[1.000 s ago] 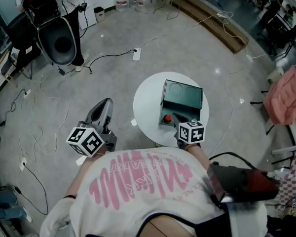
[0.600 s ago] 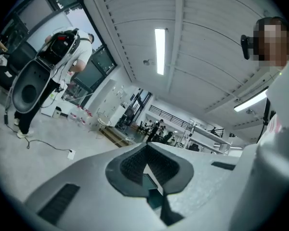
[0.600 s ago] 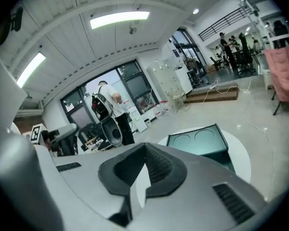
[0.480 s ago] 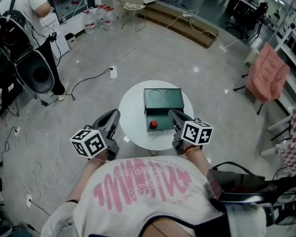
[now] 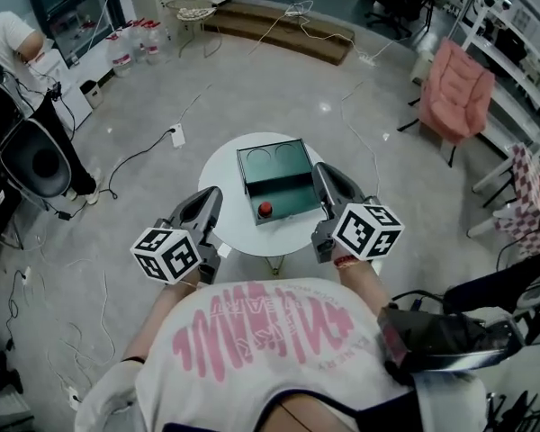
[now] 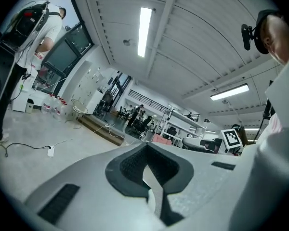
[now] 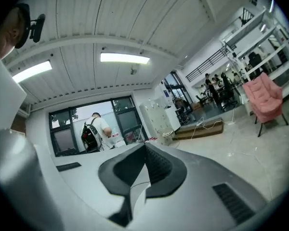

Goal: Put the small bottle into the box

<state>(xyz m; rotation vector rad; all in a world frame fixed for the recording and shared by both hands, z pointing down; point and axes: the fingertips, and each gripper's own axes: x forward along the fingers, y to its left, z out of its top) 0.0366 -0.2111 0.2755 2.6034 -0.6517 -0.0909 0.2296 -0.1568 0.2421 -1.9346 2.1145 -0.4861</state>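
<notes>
the left gripper [image 5: 209, 198] and right gripper [image 5: 321, 173] both have jaws pressed together on nothing, at the near left and right of the round table [image 5: 220, 175]. the small bottle [image 5: 265, 209], red-capped, sits in the near part of the green box [image 5: 292, 192].

On table [image 5: 220, 184], box [image 5: 279, 157]; small bottle [image 5: 265, 209] inside box.
</notes>
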